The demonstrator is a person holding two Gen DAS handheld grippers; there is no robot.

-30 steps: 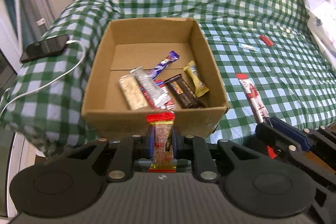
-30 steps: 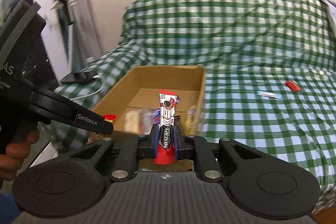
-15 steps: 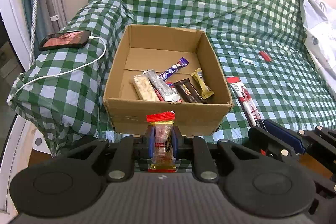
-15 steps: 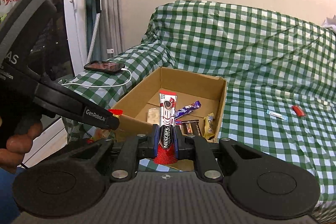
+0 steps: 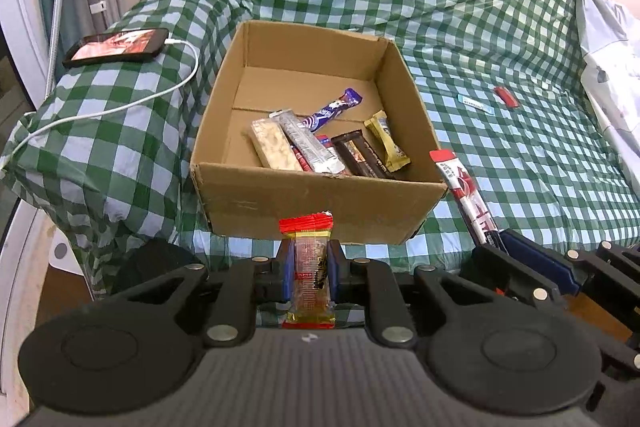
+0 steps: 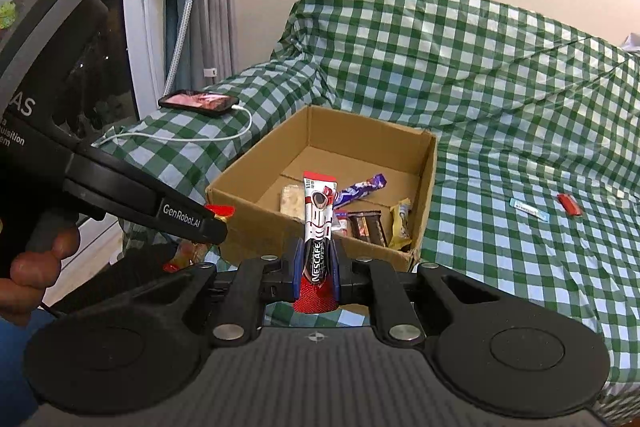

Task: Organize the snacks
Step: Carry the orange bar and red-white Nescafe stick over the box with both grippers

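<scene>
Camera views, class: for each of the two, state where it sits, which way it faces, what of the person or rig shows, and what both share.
Left wrist: on the left hand-held gripper, facing the cardboard box from its near side; the right hand-held gripper shows at right.
Right wrist: on the right hand-held gripper, facing the box from its near right; the left hand-held gripper and person's hand show at left.
Shared: box, phone, green checked cover.

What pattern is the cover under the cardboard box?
Green-and-white check on the cloth cover beneath the open cardboard box; clearest in the left wrist view.
</scene>
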